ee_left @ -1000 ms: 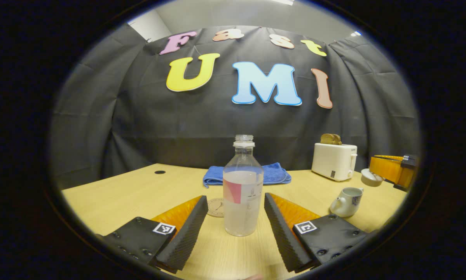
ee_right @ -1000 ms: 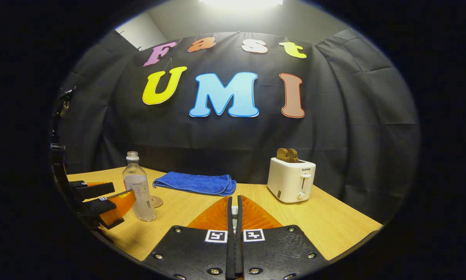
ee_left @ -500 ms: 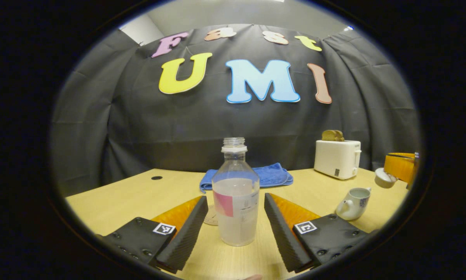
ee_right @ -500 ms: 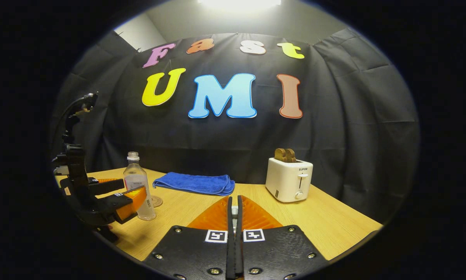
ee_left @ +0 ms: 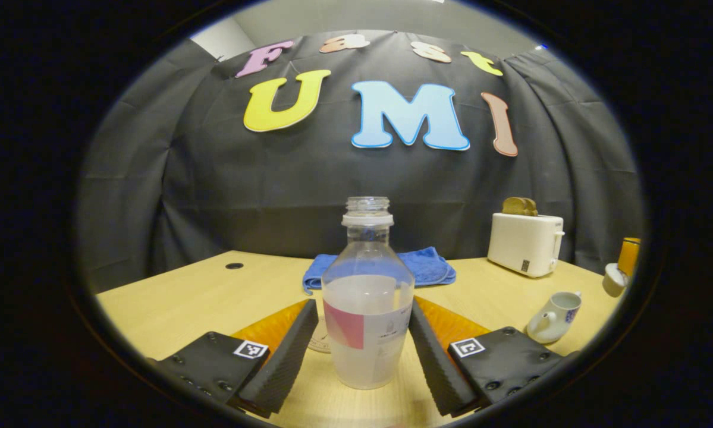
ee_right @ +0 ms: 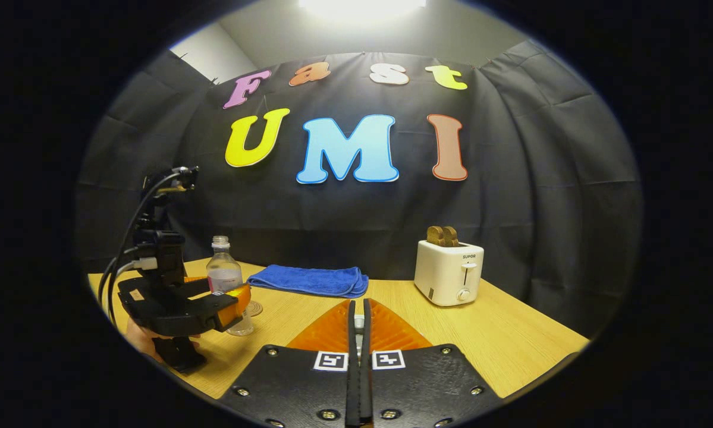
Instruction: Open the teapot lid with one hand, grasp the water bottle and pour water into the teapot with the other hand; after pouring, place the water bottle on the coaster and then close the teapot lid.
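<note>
In the left gripper view we see our left gripper point(ee_left: 362, 351) with its fingers spread to either side of the bottle point(ee_left: 367, 309), which stands upright and uncapped on the table point(ee_left: 184, 297). The right finger point(ee_left: 436, 353) looks to be against the bottle's wall; the left one sits just beside it, and we cannot tell whether it touches. A coaster point(ee_left: 319, 343) peeks out just behind the bottle. In the right gripper view our right gripper point(ee_right: 359, 333) has its fingers pressed narrow on a small pale piece we cannot make out. Off to the right stands the teapot point(ee_left: 553, 316), its top open. Farther back lie a blue towel point(ee_left: 430, 268) and a toaster point(ee_left: 526, 244).
</note>
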A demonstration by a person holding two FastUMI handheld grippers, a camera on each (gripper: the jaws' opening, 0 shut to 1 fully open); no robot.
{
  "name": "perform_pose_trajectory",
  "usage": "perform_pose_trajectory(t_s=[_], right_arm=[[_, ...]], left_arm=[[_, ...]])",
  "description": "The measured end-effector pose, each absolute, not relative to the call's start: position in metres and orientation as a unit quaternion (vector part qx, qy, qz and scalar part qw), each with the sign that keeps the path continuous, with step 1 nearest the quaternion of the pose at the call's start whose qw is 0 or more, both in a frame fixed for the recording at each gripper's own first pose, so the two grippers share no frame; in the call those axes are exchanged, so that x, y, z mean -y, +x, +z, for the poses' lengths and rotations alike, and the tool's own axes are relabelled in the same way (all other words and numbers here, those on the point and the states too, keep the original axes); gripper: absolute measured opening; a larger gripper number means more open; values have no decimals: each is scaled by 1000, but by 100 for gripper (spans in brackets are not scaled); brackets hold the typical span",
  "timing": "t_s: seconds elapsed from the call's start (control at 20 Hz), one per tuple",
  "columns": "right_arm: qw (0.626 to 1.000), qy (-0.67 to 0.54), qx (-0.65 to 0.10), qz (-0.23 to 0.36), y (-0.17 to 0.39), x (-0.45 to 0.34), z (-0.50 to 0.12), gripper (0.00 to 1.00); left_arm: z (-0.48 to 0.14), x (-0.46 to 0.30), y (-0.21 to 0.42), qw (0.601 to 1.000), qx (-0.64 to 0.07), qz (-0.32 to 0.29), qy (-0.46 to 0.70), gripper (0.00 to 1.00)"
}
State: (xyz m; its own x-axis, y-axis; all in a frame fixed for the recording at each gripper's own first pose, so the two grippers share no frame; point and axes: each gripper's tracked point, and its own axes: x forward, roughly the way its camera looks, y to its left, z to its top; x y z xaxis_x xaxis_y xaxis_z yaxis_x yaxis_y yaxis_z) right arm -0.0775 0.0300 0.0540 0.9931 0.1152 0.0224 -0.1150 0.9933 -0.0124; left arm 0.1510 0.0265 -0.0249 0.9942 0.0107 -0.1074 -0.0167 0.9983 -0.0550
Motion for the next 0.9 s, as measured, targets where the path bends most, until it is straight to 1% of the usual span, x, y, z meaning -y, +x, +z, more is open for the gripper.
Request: perform_pose_trajectory(t_s=[0.15, 0.4, 0.6, 0.9], right_arm=[[998, -3, 11, 61, -86, -32, 54, 0], [998, 4, -1, 59, -109, -25, 47, 0], [999, 6, -15, 51, -125, -17, 37, 0], [998, 15, -23, 50, -160, -12, 31, 0]], left_arm=[[-26, -26, 149, 998, -59, 5, -31, 88], [-24, -25, 140, 997, -68, -1, -34, 87], [-16, -20, 135, 998, -59, -6, -22, 87], [7, 0, 126, 998, -34, -34, 49, 87]])
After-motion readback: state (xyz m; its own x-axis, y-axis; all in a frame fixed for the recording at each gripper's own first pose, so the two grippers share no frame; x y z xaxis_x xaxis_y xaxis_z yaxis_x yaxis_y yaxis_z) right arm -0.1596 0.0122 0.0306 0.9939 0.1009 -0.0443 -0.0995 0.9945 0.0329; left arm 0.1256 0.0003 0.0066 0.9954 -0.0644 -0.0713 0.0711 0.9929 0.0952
